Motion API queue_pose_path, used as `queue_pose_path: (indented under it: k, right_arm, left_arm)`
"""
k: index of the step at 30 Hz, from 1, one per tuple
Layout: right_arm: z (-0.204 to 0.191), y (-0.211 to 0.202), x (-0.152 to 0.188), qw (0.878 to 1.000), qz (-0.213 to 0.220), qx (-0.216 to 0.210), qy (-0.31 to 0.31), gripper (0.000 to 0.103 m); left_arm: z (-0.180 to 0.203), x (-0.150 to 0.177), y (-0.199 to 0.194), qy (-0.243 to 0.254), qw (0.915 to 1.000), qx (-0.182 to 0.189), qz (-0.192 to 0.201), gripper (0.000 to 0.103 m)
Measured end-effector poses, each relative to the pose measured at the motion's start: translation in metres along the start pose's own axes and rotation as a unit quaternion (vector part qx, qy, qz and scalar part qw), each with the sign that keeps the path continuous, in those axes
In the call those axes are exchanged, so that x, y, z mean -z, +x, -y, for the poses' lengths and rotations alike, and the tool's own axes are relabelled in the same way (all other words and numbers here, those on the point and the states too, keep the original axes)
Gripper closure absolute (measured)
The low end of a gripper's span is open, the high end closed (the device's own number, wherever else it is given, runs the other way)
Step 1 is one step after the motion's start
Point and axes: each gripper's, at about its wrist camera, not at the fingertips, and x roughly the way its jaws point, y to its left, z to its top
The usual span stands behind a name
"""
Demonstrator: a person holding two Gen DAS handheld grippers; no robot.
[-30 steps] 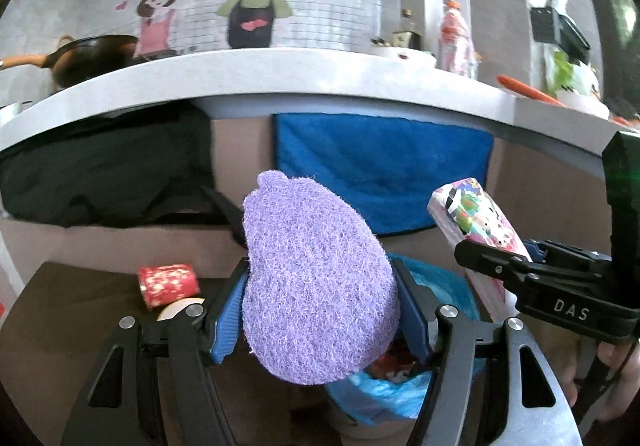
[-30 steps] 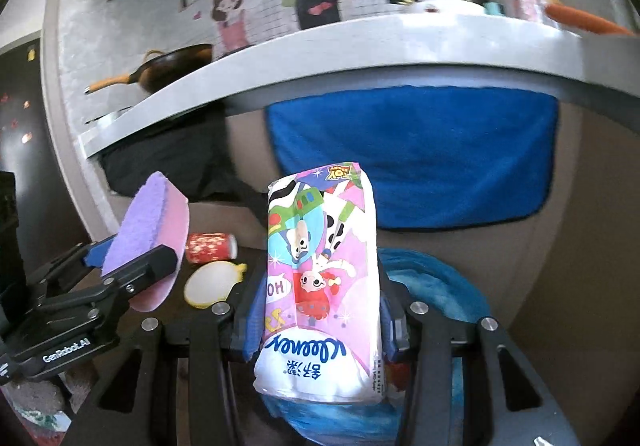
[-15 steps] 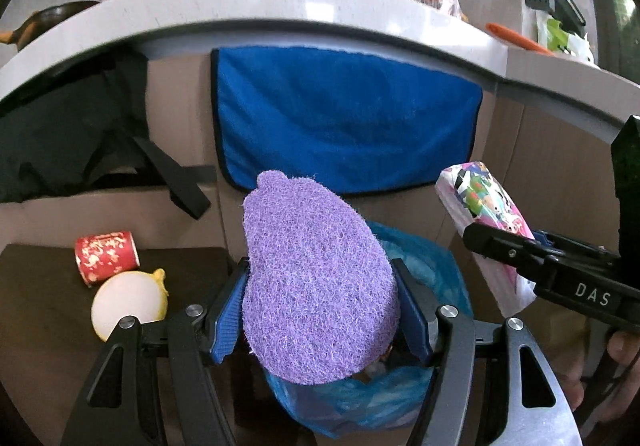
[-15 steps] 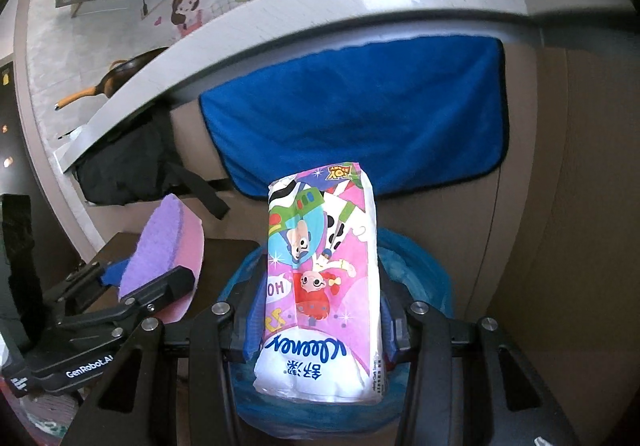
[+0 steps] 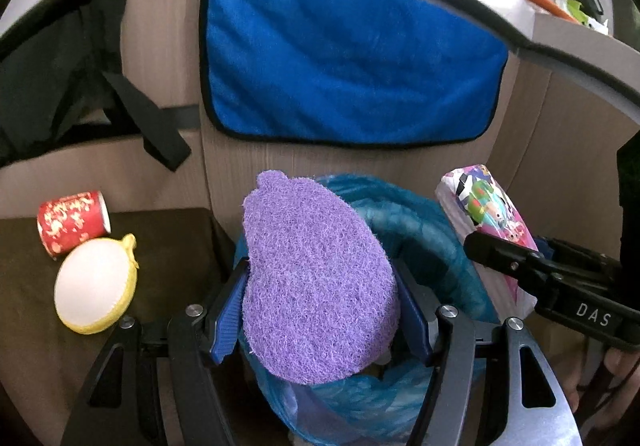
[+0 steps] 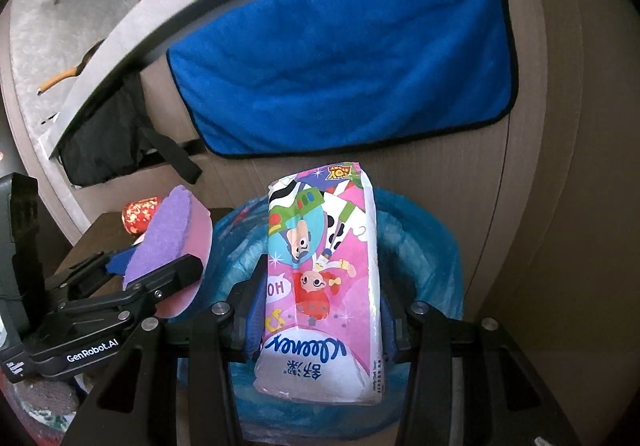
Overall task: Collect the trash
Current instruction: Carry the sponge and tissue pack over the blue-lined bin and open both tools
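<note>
My left gripper [image 5: 320,310] is shut on a purple scrub sponge [image 5: 316,282] and holds it over the left part of a bin lined with a blue bag [image 5: 420,230]. My right gripper [image 6: 320,314] is shut on a pink Kleenex tissue pack [image 6: 324,278], held upright over the same bin [image 6: 424,246]. The sponge [image 6: 168,238] and left gripper show at the left in the right wrist view. The tissue pack [image 5: 488,214] shows at the right in the left wrist view.
A red paper cup [image 5: 72,222] lies on its side and a white and yellow round sponge [image 5: 96,282] lies on a dark low table [image 5: 168,246] left of the bin. A blue towel [image 5: 348,62] hangs on the cabinet behind, under a grey countertop [image 5: 560,46].
Both grippers have moved forward and tilted down, so the bin has come closer and sits under the sponge and tissue pack. Both holds are unchanged.
</note>
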Motion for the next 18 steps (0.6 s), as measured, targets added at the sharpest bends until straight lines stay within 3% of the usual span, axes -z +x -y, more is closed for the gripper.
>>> queue_pose_path:
  k: [13, 16, 18]
  right_arm:
    - [0.014, 0.036, 0.009, 0.999, -0.033, 0.002, 0.019, 0.059]
    - [0.015, 0.039, 0.009, 0.999, -0.035, 0.006, 0.022, 0.056]
    - [0.016, 0.040, 0.009, 0.999, -0.033, 0.012, 0.026, 0.048]
  left_arm:
    - [-0.009, 0.001, 0.035, -0.006, 0.9994, 0.011, -0.034, 0.036]
    - [-0.011, 0.001, 0.040, -0.012, 0.9989, 0.029, -0.034, 0.036]
    - [-0.014, -0.001, 0.044, -0.020, 0.9967, 0.061, -0.050, 0.030]
